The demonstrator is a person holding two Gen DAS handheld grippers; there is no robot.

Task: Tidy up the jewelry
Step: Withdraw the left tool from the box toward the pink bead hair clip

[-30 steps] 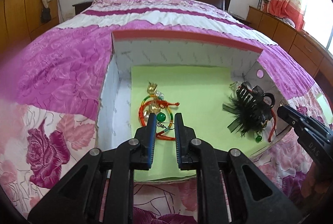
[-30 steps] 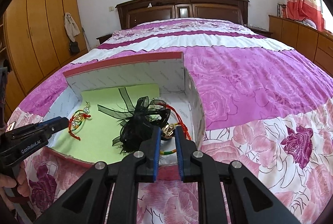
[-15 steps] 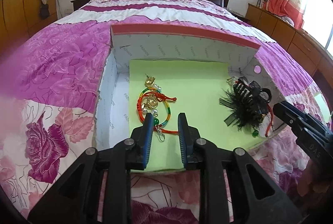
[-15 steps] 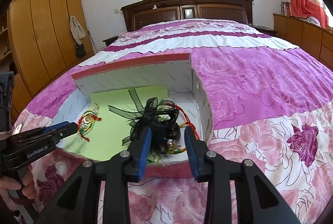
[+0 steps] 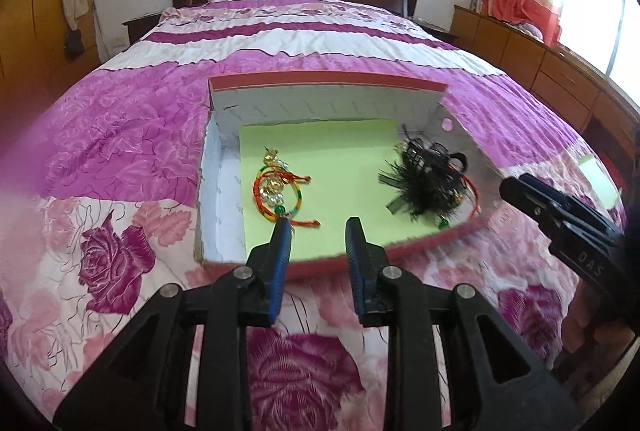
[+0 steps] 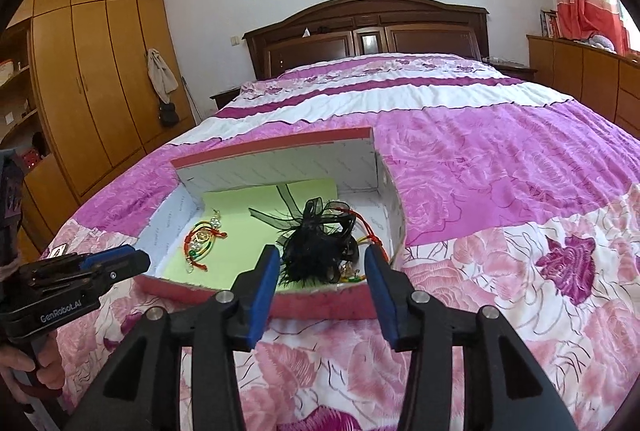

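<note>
Left wrist: left hand-held gripper [image 5: 319,234] gaping, empty, bracelets [image 5: 281,191] just beyond fingertips

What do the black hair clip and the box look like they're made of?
Black hair clip: glossy plastic claw, apparently, trimmed with sheer ribbon and fluffy feathers; frayed wispy edges show. Box: likely cardboard, matte, red outside, white printed inside; thin straight walls with folded corners. A flat green sheet, probably paper, lines its floor.

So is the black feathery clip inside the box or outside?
Inside: the black clip lies on the green paper within the box walls.
</note>
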